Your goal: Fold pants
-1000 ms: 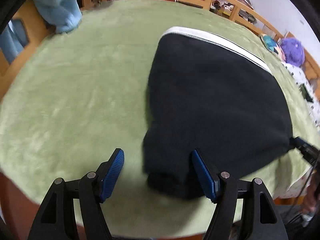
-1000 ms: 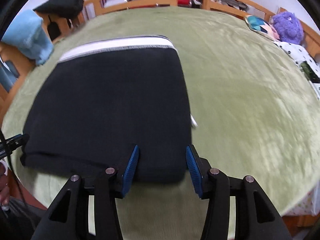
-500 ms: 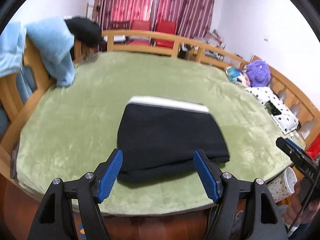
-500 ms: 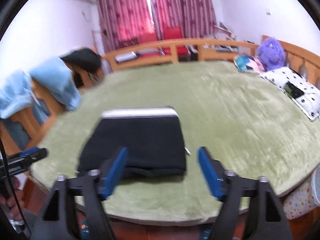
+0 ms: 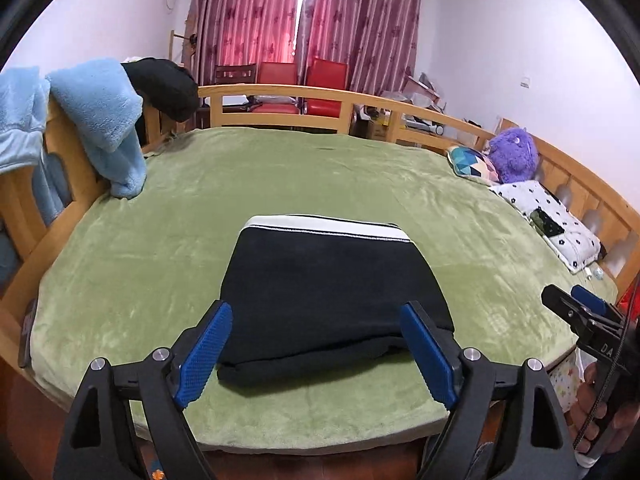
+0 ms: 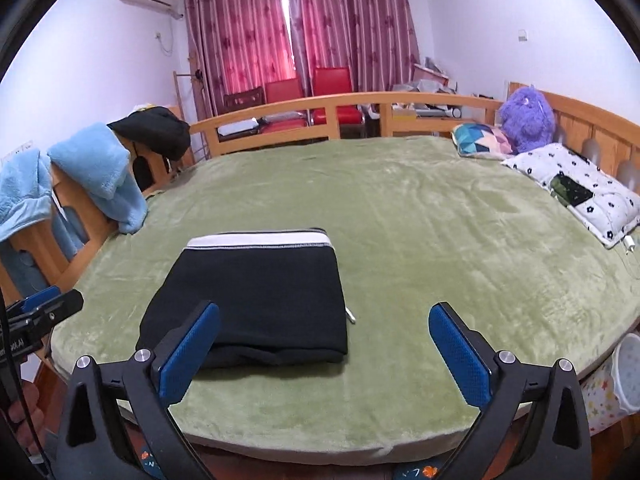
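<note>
The black pants (image 5: 332,292) lie folded into a compact rectangle near the front edge of the green bed (image 5: 140,264), white waistband on the far side. In the right wrist view the same pants (image 6: 256,300) sit left of centre. My left gripper (image 5: 316,344) hovers above and in front of the fold, its jaws opening, nothing between the blue pads. My right gripper (image 6: 324,348) is also raised off the bed with jaws opening wide and empty; it appears at the right edge of the left wrist view as well, the right gripper (image 5: 580,312) held by a hand.
A wooden rail (image 5: 280,96) rings the bed. Blue fleece (image 5: 96,120) and a dark garment (image 5: 164,84) hang over it at left. A purple plush (image 6: 528,120), patterned cushion (image 6: 480,140) and spotted pillow (image 6: 576,184) lie at the right. Red chairs (image 6: 308,92) stand behind.
Both grippers let go of the folded pants' near edge, opened wider and rose back away from the bed, so the whole bed and room came into view.
</note>
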Tool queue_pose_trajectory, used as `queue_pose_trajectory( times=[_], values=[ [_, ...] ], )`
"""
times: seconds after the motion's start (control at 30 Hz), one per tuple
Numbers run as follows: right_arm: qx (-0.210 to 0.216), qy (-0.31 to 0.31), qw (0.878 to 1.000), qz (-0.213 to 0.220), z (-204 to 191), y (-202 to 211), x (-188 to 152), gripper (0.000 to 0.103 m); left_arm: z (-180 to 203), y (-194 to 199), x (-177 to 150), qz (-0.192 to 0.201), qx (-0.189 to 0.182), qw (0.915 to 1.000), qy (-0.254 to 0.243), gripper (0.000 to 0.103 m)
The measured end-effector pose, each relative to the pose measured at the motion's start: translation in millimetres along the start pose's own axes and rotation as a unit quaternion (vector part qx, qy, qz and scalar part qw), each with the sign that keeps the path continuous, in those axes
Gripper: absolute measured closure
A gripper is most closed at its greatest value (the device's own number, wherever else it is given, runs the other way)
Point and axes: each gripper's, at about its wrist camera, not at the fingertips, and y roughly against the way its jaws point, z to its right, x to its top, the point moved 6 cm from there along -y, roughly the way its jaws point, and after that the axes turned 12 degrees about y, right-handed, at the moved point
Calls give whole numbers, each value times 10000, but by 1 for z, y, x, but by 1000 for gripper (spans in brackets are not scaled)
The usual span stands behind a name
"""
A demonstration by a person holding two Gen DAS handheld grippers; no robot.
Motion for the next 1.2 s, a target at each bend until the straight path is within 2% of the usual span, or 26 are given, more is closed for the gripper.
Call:
queue_pose_trajectory(
  times=[0.13, 0.67, 1.2],
  values=[
    [-24, 121, 9998, -138, 0, -7, -5, 1, -2, 1, -1, 9, 87, 10000, 11, 18],
    [38, 174, 9997, -188, -14, -10, -8, 1, -7, 6, 1, 74, 275, 9996, 33, 17],
    [-45, -1, 9998, -168, -9, -10, -10, 1, -4, 7, -3, 66, 233, 9997, 23, 17]
  ],
)
